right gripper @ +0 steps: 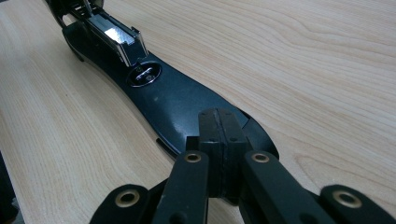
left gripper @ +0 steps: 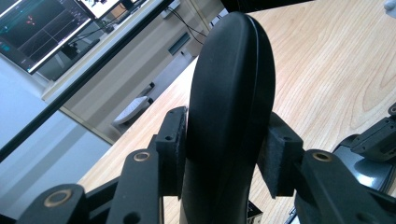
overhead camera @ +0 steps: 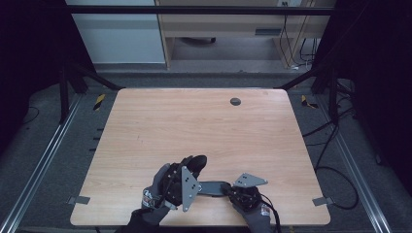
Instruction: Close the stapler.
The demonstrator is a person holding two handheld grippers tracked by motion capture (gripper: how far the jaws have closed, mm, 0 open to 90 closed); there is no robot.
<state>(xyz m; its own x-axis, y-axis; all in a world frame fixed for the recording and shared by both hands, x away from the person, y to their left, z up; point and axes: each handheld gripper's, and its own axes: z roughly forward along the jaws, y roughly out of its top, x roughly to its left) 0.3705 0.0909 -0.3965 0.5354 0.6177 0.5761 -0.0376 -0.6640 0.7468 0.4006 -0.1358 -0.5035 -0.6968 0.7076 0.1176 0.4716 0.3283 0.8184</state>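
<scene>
Stapler base (right gripper: 187, 105) lies flat, pointing left-right

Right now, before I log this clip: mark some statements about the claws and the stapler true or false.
1. The left claw is clamped on the stapler's raised black upper arm. True.
2. The right claw has its jaws spread wide. False: they are closed together at the end of the stapler's base.
3. The stapler sits beside the round hole. False: it is at the table's near edge, while the hole is by the far edge.
4. The base lies flat on the wooden table. True.
</scene>
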